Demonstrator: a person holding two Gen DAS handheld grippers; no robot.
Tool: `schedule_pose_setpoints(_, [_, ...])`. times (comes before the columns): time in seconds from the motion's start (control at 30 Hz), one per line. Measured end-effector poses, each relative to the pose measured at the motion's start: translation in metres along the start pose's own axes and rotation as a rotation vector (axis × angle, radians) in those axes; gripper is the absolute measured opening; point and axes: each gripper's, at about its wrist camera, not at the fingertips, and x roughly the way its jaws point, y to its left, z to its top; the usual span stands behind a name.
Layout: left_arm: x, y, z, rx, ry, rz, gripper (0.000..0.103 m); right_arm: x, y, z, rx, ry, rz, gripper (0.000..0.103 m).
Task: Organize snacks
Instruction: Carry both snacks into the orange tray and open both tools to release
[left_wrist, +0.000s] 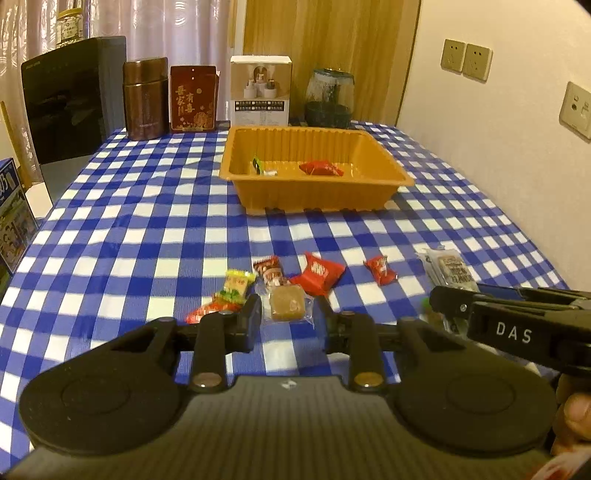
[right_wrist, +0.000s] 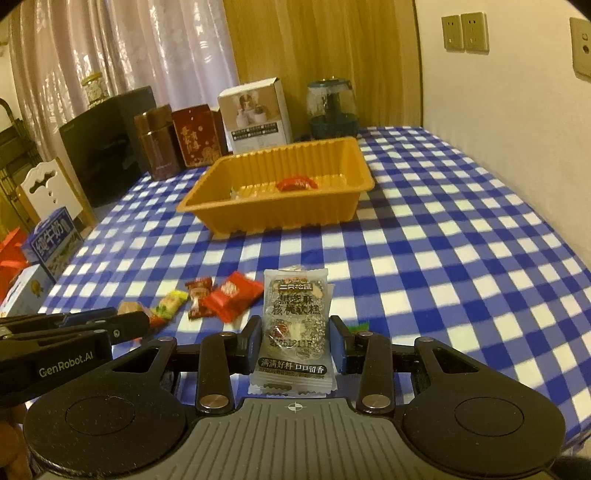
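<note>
Nearest in the right wrist view, right gripper (right_wrist: 295, 343) low over the tabletop (right_wrist: 424, 258), jaws apart on either side of a grey sesame-walnut cake packet (right_wrist: 293, 325); contact with the wrapper not clear. Just left of it, left gripper (left_wrist: 288, 317), jaws open around a clear-wrapped brown cake square (left_wrist: 286, 303) lying flat on the blue-and-white checked cloth, not pinching it. Scattered just beyond the jaws: a yellow-green candy (left_wrist: 236, 286), a brown-and-white wrapped sweet (left_wrist: 271, 271), a large red packet (left_wrist: 319, 273), and a small red candy (left_wrist: 381, 269) further right. An orange-red wrapper (left_wrist: 207, 312) partly hidden at the left finger. Farther back, mid-tabletop, an orange plastic tray (left_wrist: 317, 199) holding a red packet (left_wrist: 320, 168) and a small green-and-white candy (left_wrist: 260, 167). Along the far edge, left to right: a brown canister (left_wrist: 144, 98), a dark red tin (left_wrist: 192, 99), a white carton (left_wrist: 260, 90), a glass jar (left_wrist: 328, 98).
</note>
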Motion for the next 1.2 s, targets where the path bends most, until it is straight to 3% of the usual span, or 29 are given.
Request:
schedule_pose_setpoints(0.33, [0.024, -0.003, 0.062, 0.002, -0.042, -0.033, 0.027, 0.021, -0.008, 0.065, 0.001, -0.044, 0.018, 0.038])
schedule_pose_setpoints(0.63, [0.066, 0.000, 0.118, -0.003, -0.059, -0.068, 0.027, 0.064, -0.022, 0.129, -0.010, -0.060, 0.028, 0.039])
schedule_pose_setpoints(1.2, [0.152, 0.009, 0.177, -0.019, -0.018, -0.101, 0.028, 0.154, -0.060, 0.187, 0.051, 0.009, 0.031, 0.039])
